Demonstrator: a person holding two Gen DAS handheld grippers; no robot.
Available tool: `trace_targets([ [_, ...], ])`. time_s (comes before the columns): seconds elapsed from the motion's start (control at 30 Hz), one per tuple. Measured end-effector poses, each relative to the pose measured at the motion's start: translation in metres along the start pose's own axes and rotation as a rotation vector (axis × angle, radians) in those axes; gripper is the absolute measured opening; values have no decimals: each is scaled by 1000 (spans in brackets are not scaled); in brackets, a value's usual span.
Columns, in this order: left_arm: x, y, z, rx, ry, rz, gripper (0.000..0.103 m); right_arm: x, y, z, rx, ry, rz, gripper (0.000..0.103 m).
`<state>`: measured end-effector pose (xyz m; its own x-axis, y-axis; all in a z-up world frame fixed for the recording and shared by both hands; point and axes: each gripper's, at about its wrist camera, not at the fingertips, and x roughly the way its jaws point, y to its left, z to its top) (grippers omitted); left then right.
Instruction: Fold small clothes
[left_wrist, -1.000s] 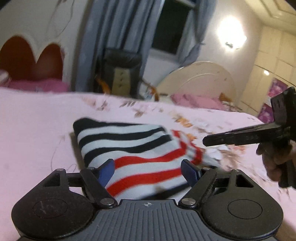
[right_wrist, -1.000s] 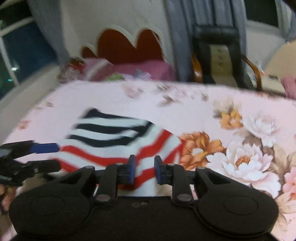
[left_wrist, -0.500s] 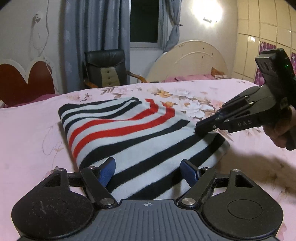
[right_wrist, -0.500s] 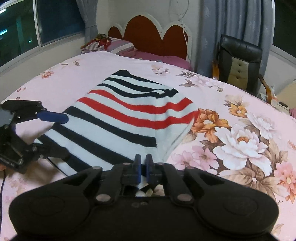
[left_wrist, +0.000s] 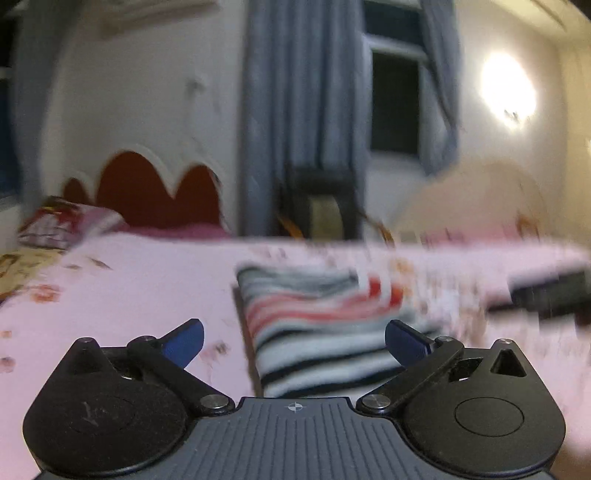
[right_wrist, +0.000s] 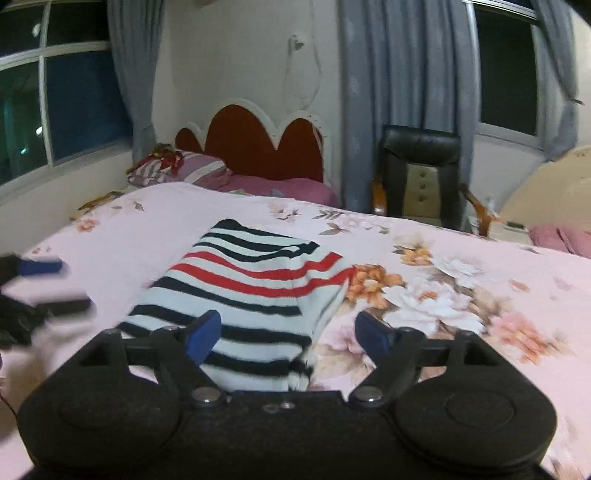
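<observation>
Two views to go through. From my left wrist, blurred, the left gripper (left_wrist: 293, 338) has just spread wide, empty; the striped garment (left_wrist: 325, 325) lies folded on the bed (left_wrist: 140, 291). From my right wrist, the right gripper (right_wrist: 286, 334) has just opened, nothing pinched. I judge this fold released; next, pick the edges for another fold.

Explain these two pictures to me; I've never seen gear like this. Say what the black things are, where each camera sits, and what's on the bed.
No robot here: a person holds a two-finger claw in each hand, each with a camera looking out along its blue-tipped fingers. One picture looks over the left claw, the other over the right claw. On the pink floral bedspread lies a folded striped garment. Both claws have just been opening, stand open and hold nothing. The blurred left claw also shows at the left edge of the right picture.
</observation>
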<state>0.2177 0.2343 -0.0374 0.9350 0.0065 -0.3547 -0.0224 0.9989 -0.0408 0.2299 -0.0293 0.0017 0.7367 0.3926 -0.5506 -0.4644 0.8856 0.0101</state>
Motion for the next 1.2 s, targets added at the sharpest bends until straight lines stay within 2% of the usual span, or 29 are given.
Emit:
trace_targets([
  [0.13, -52, -22, 14, -42, 15, 29, 103, -62, 9, -7, 73, 25, -72, 83],
  [0.27, -110, -47, 11, -46, 47, 31, 103, -136, 18, -19, 130, -17, -106, 93],
  [0.43, -189, -73, -1, -38, 49, 20, 103, -202, 45, -36, 104, 0, -141, 97],
  [0.57, -230, -81, -7, -24, 44, 26, 103, -239, 68, -48, 69, -9, -149, 98],
  [0.73, -253, -79, -7, -70, 27, 31, 103, -260, 85, -54, 32, -16, -192, 98],
  [0.9, -265, -82, -3, -68, -3, 38, 103, -274, 87, -52, 49, -38, -189, 98],
  [1.2, -271, -82, -3, -56, -4, 46, 103, -282, 97, -49, 35, -62, -175, 98],
])
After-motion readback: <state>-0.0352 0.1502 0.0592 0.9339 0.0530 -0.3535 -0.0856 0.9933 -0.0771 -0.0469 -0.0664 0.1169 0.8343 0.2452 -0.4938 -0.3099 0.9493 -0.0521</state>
